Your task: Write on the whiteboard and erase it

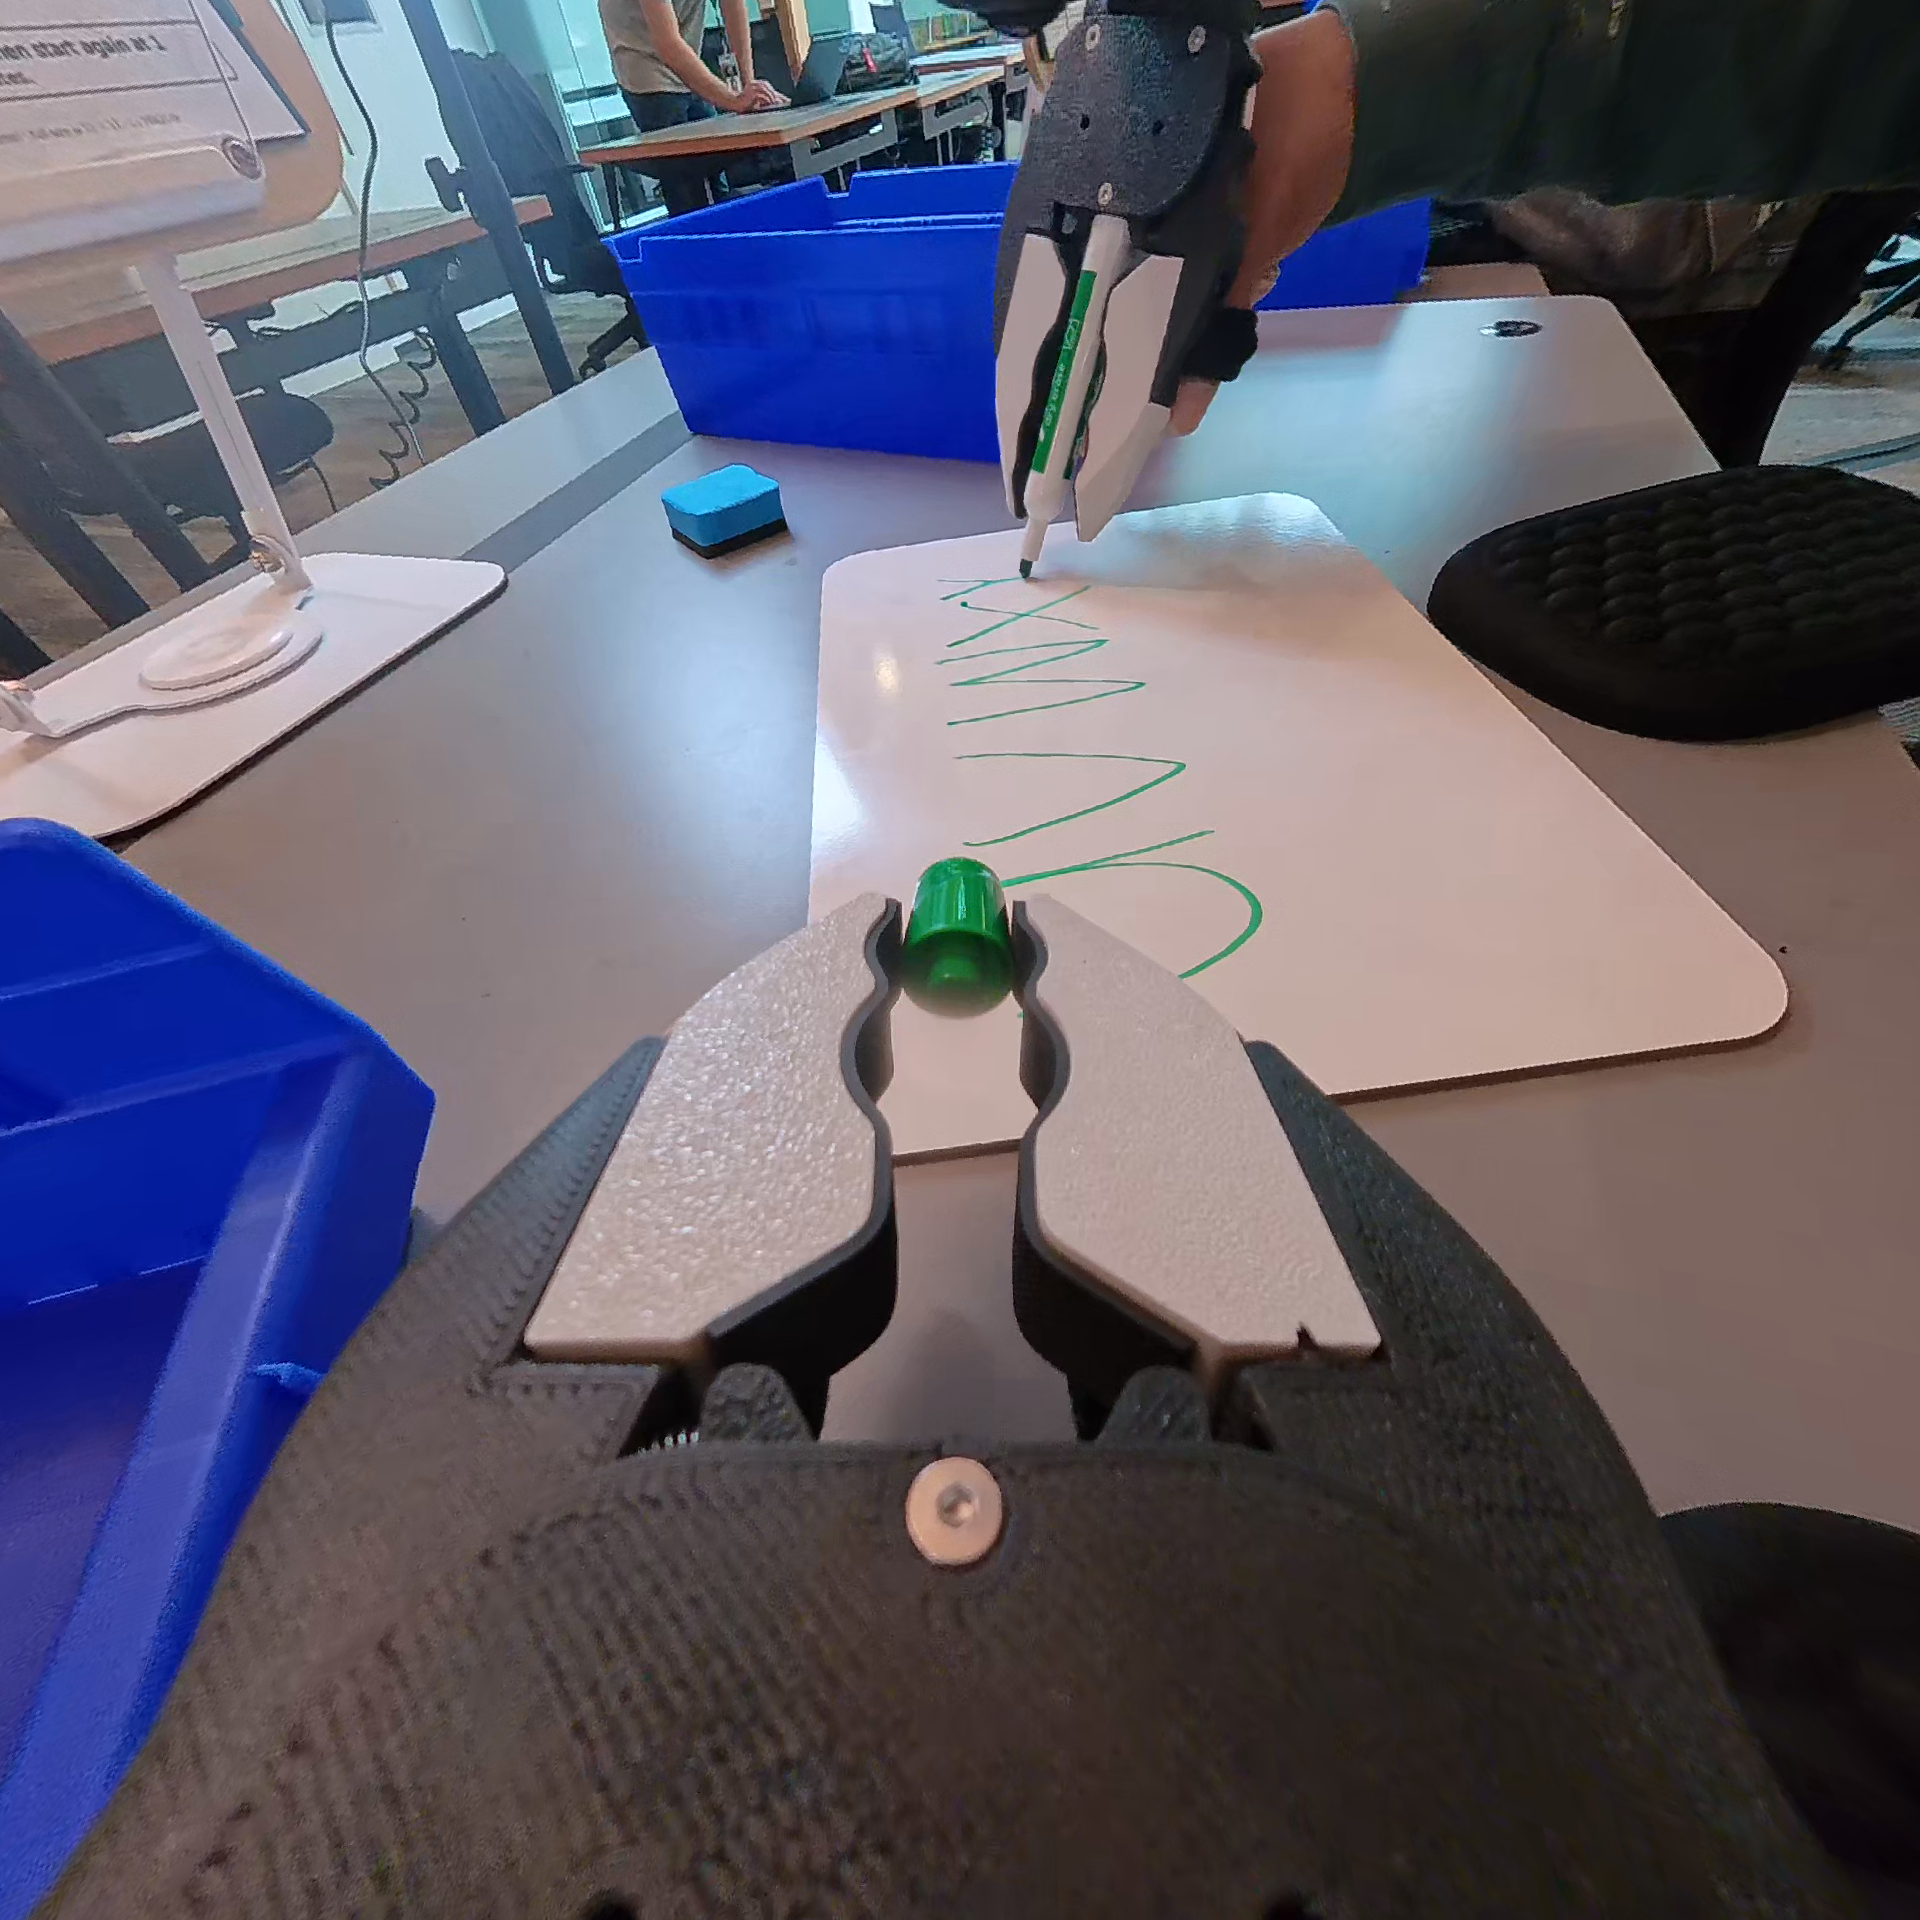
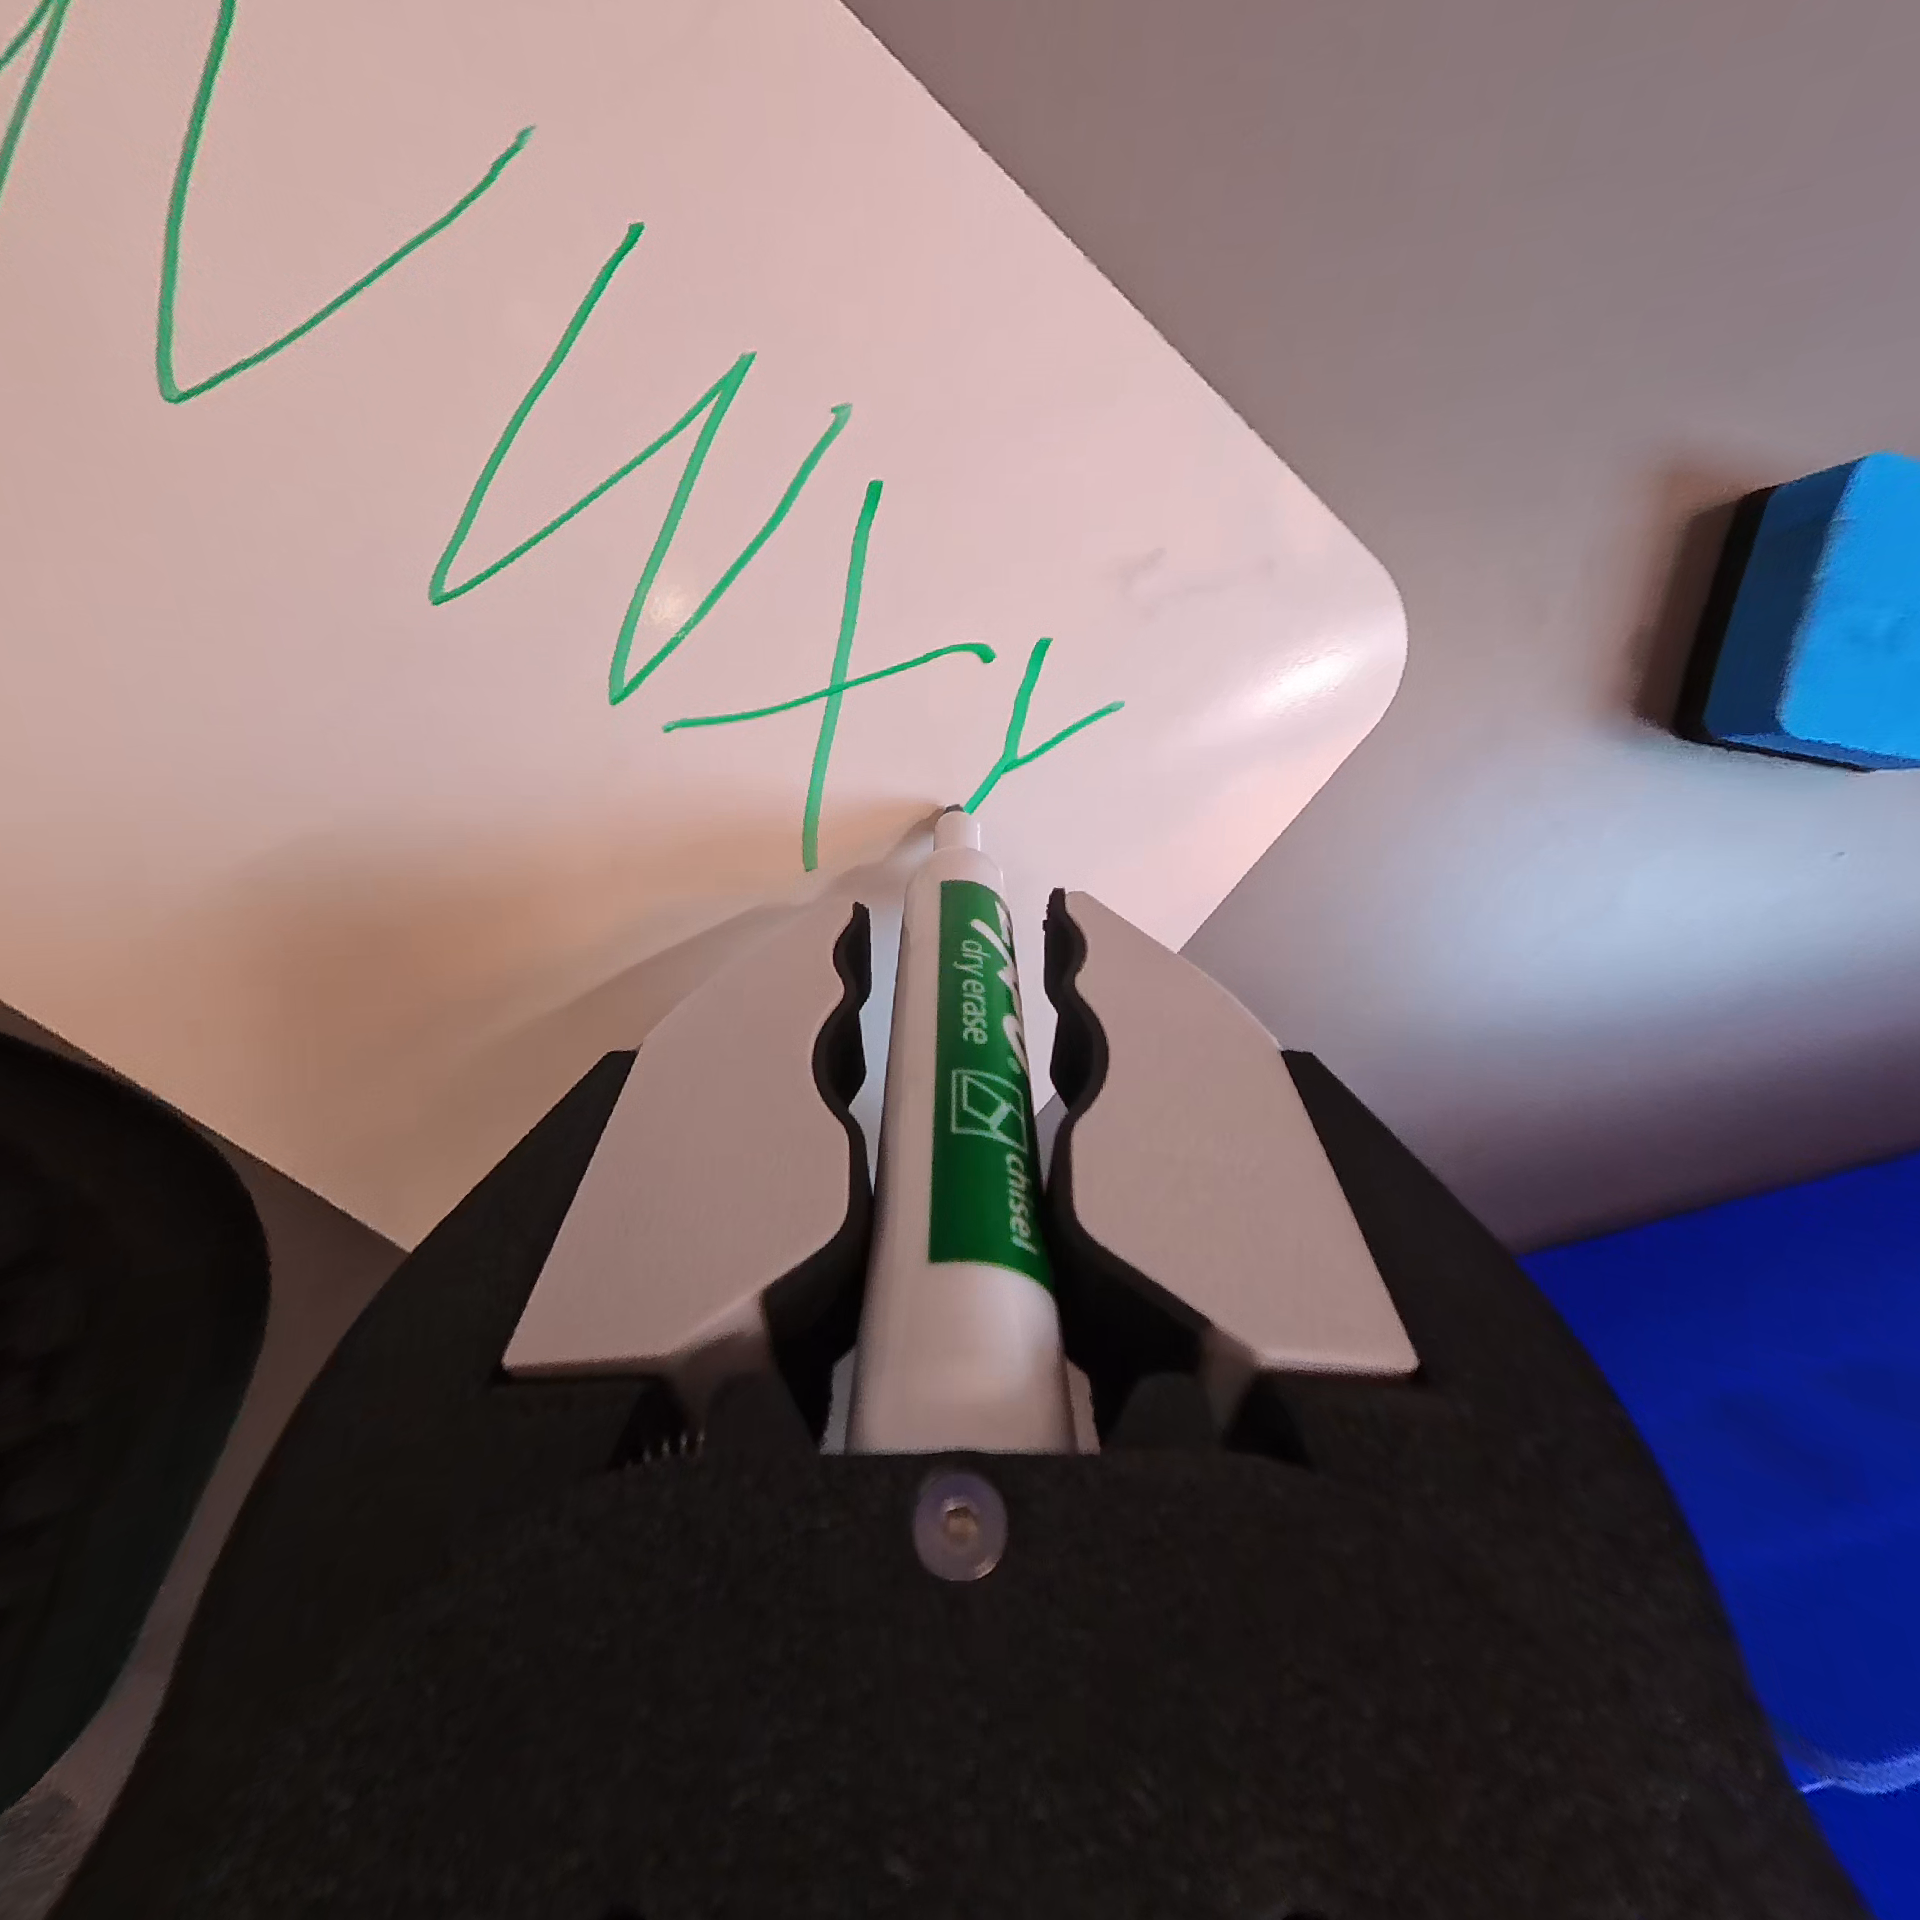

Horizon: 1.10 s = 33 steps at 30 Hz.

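The eraser [image 1: 724, 507] sits on the surface just left of the whiteboard [image 1: 1455, 831], untouched; the left gripper [image 1: 956, 940] has its fingers closed on the green cap [image 1: 954, 930] low over the board's near edge, so drifting down could smear the strokes; the right gripper [image 2: 956, 914] clamps the marker [image 2: 971, 1143], tip on the board near its far corner; another stroke may run off the edge.

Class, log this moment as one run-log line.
right gripper: shut on marker, tip on whiteboard | left gripper: shut on cap | eraser: untouched
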Motion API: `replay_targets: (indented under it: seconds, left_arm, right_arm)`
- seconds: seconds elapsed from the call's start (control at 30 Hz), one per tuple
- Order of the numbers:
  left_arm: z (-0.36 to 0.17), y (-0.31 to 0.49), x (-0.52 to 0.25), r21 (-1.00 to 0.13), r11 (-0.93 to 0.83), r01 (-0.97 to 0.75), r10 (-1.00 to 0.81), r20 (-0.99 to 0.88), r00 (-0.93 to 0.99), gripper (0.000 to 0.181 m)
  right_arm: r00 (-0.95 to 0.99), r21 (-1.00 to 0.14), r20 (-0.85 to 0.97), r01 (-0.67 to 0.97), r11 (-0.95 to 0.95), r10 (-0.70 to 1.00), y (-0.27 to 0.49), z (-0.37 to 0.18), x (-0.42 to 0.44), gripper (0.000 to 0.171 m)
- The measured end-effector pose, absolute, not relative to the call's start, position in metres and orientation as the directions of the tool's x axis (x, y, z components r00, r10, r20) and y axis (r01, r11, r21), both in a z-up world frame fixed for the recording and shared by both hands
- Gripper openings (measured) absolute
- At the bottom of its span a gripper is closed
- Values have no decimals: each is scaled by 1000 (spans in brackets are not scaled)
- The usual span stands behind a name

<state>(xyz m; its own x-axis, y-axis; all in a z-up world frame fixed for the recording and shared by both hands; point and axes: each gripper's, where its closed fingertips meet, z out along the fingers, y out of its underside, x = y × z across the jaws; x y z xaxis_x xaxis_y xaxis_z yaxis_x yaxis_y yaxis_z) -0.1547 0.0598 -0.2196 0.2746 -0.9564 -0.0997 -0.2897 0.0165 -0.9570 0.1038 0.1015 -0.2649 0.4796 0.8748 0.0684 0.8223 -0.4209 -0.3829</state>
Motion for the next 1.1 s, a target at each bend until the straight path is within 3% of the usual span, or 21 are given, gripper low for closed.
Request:
replay_targets:
  seconds: [0.53, 0.73, 1.1]
  left_arm:
    - [-220, 57, -154, -955, 25, -297, -956, -110, 272, 20]
    - [-219, 58, -155, -957, 13, -290, -955, -97, 279, 20]
    - [-218, 58, -157, -960, 1, -281, -957, -82, 279, 20]
  right_arm:
    - [491, -395, 74, 814, -426, 868, 82, -264, 110, 33]
    - [515, -447, 95, 787, -426, 852, 108, -250, 112, 33]
    - [505, -432, 95, 797, -421, 858, 136, -259, 105, 33]
